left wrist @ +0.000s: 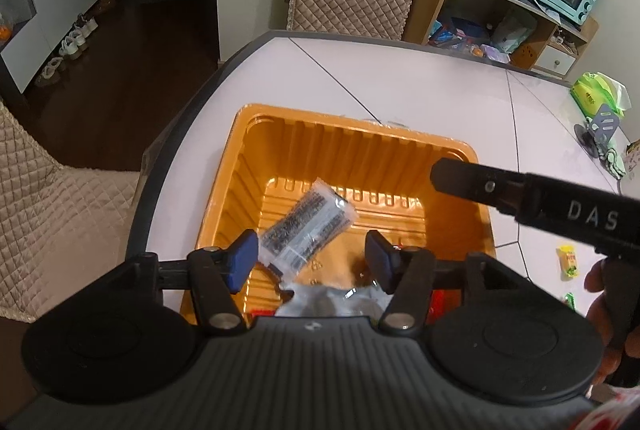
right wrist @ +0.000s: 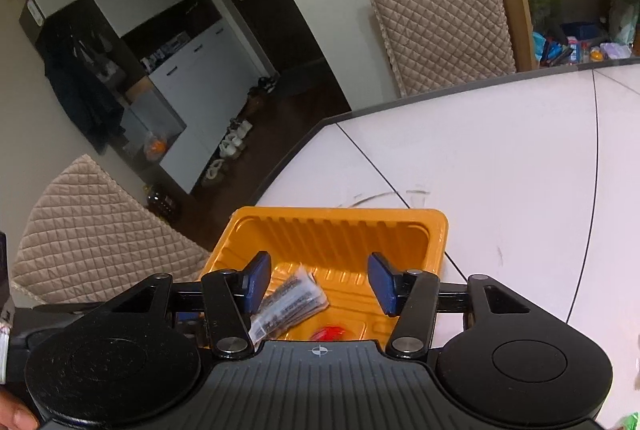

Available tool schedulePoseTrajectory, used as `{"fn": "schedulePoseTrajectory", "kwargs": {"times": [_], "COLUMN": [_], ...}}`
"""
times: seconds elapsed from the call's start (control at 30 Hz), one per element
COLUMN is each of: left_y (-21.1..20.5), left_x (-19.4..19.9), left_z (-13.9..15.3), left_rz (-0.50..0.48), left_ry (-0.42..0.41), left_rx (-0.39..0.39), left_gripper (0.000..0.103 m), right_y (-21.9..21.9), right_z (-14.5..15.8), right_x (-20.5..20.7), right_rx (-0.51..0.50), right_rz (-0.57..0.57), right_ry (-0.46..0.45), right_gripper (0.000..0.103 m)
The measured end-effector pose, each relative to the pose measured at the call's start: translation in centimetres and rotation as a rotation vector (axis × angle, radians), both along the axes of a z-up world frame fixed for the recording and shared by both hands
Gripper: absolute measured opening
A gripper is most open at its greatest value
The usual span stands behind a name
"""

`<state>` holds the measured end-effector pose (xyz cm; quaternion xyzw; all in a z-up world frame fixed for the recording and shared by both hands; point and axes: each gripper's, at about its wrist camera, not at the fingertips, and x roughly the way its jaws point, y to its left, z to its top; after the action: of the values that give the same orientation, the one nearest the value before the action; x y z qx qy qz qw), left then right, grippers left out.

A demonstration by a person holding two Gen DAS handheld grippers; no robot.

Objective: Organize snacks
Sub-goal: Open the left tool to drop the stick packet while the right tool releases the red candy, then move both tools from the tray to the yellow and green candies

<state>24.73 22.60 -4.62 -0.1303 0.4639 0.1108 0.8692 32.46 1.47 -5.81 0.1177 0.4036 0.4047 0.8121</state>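
Both grippers hung over the orange tray [left wrist: 352, 133] on the table [left wrist: 420, 81]. Left gripper [left wrist: 312, 260] and right gripper [right wrist: 318, 284] jaws stood released, nothing between the pads. Clear snack packet [left wrist: 308, 226] lay inside the tray, apparently dropped there for sorting; yellow snack [left wrist: 569, 261] remained on the table.

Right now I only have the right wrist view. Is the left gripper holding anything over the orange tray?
Observer: No. The left gripper is open above the orange tray, with no packet pinched.
Operator: Are any snacks outside the tray?
Observer: Yes, a small yellow packet lies on the white table, right of the tray.
Operator: Is anything in the tray that I'm missing?
Observer: A crinkled silver wrapper sits at the tray's near end, just below the left gripper in the picture.
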Motion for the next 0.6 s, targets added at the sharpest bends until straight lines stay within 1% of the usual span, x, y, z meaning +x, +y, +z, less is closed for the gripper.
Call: {"fn": "schedulePoseTrajectory", "kwargs": {"times": [0.07,0.13,0.3,0.4,0.6], "left_y": [-0.2,-0.5,-1.3,-1.7,-2.3], "left_x": [-0.6,-1.2,-2.8,-3.9,-6.0], "left_z": [0.2,0.4,1.4,2.0,3.1], "left_rz": [0.001,0.001,-0.003,0.007,0.031], "left_ry": [-0.003,-0.002,-0.009,-0.012,-0.016], "left_rx": [-0.006,-0.003,0.027,0.039,0.048], "left_gripper": [0.059,0.066,0.069,0.071,0.071], "right_y": [-0.5,-1.1,-2.8,-3.5,-4.8], "right_z": [0.2,0.5,0.6,1.0,1.9], "right_x": [-0.3,-0.8,-2.2,-3.4,-6.1], "right_rx": [-0.003,-0.007,-0.03,-0.041,-0.046], "right_rz": [0.002,0.003,0.003,0.012,0.026], "right_ry": [-0.003,-0.013,-0.007,-0.024,-0.042], "right_gripper": [0.054,0.054,0.054,0.054,0.055]}}
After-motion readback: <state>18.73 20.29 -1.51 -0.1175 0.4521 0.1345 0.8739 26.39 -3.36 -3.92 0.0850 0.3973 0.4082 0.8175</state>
